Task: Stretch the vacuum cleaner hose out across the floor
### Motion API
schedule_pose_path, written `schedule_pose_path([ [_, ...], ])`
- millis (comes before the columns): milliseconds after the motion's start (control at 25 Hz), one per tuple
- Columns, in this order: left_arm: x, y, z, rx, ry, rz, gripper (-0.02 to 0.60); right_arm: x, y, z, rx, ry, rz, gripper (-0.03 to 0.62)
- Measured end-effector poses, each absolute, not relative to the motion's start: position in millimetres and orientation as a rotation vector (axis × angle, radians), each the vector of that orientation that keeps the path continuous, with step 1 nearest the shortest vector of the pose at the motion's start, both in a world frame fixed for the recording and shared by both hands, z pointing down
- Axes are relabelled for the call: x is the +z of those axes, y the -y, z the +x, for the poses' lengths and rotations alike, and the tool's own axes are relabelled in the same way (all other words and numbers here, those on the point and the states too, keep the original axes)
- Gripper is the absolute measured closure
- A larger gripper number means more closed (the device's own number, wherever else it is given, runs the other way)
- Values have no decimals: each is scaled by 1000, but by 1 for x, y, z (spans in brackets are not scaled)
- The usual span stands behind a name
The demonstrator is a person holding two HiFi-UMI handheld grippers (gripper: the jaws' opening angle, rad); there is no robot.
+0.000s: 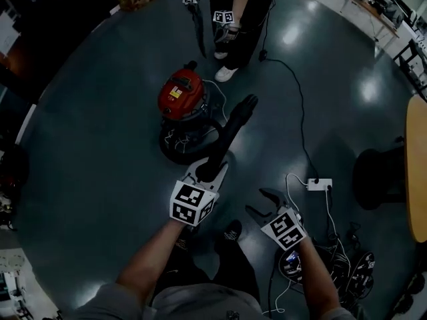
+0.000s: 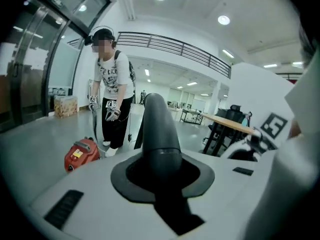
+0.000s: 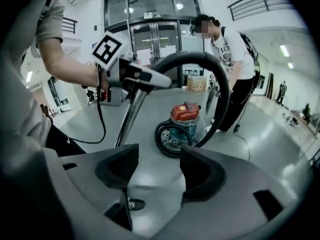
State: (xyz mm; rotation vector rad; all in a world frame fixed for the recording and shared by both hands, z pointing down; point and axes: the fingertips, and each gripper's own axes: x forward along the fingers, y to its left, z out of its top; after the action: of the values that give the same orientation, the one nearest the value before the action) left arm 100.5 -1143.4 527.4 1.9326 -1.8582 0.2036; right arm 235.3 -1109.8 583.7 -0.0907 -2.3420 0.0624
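Closest in, the left gripper (image 1: 210, 169) is clamped narrowly on the stiff black end of the hose (image 1: 233, 125), which runs between its jaws and points away toward the far side. Around everything spreads the dark, glossy floor (image 1: 100, 145). On it, just beyond the grippers, stands the red vacuum cleaner (image 1: 180, 93), with loops of hose coiled round its base. In the right gripper view the hose arcs from the left gripper over and down to the cleaner. To the right and slightly nearer, the right gripper (image 1: 263, 202) stands wide with nothing between its jaws. A white power strip (image 1: 319, 184) lies on the floor to the right.

By my reading, the end has been picked up but the stretching is not yet done. The next move calls for carrying that end well away from the cleaner over bare floor, holding firm, perhaps with the right gripper freeing the loops, and clear of the power strip.
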Motion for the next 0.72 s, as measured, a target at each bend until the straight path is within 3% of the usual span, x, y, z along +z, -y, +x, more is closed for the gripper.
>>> schedule_pose_path([
  [400, 493, 1014, 102, 534, 1456, 2334, 485, 406, 1066, 136, -437, 2458, 12, 352],
  [720, 468, 891, 95, 774, 1041, 2537, 485, 398, 918, 101, -623, 2112, -392, 352],
])
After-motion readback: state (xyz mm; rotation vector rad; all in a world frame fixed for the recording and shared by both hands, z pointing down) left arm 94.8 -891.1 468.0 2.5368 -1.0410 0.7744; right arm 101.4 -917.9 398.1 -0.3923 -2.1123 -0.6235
